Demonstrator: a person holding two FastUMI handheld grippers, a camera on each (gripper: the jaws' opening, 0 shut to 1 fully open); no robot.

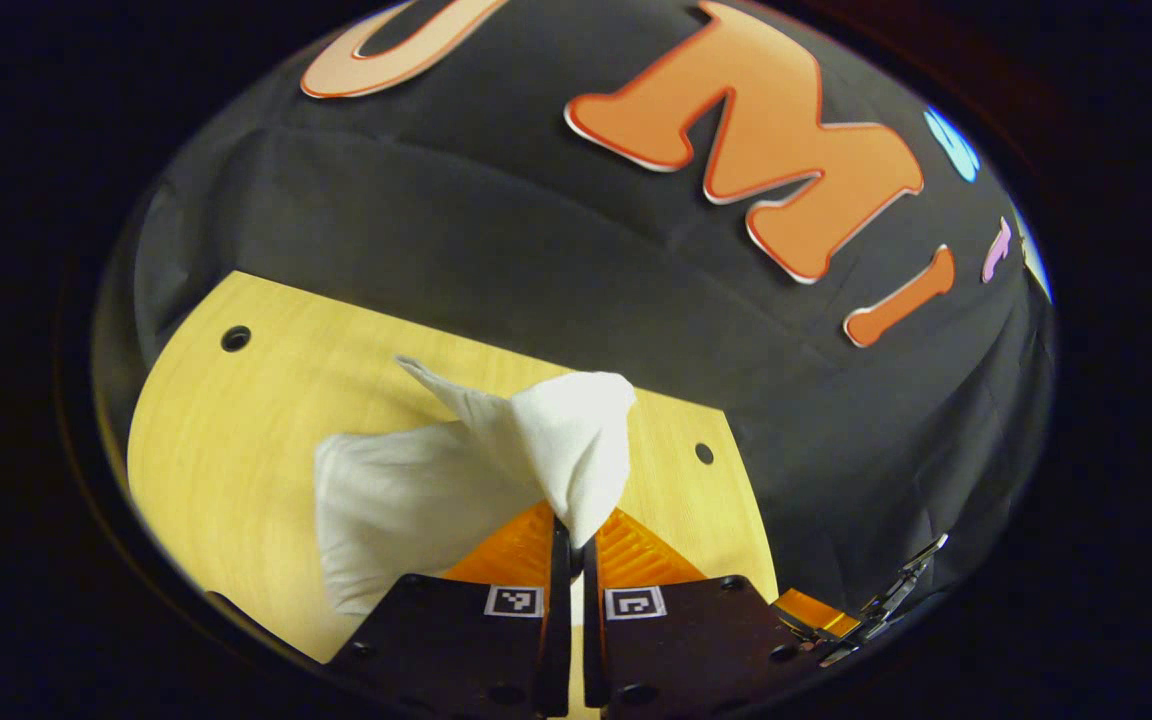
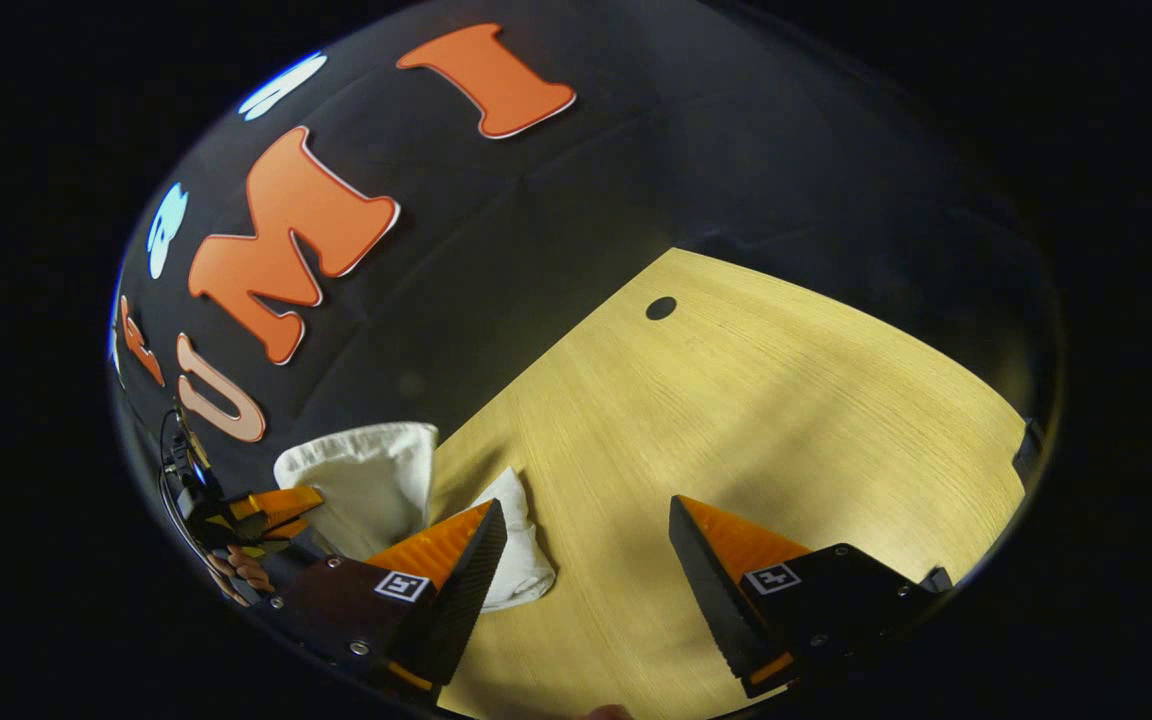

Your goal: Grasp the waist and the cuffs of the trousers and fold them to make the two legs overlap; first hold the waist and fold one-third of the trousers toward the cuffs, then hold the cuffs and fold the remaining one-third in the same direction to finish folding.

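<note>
In the left gripper view, the white trousers [image 1: 456,480] hang bunched in the lower middle of the frame, lifted above the pale wooden counter [image 1: 236,440], with one loose flap drooping toward the lower left and a thin corner poking up toward the centre. The left gripper [image 1: 570,530] sits at the bottom centre, its jaws pressed together and pinching a fold of the cloth between them, the fabric mushrooming just above the tips. In the right gripper view, the same left gripper [image 2: 276,505] shows at the lower left edge, tilted, with a hand [image 2: 241,575] wrapped round its handle below it. Just right of it the trousers [image 2: 366,480] rise as a white bundle, a lower part trailing onto the counter [image 2: 786,400]. The right gripper [image 2: 586,540] fills the bottom of the frame, jaws spread wide, its left finger just beside the trailing cloth, the right finger over bare wood.
</note>
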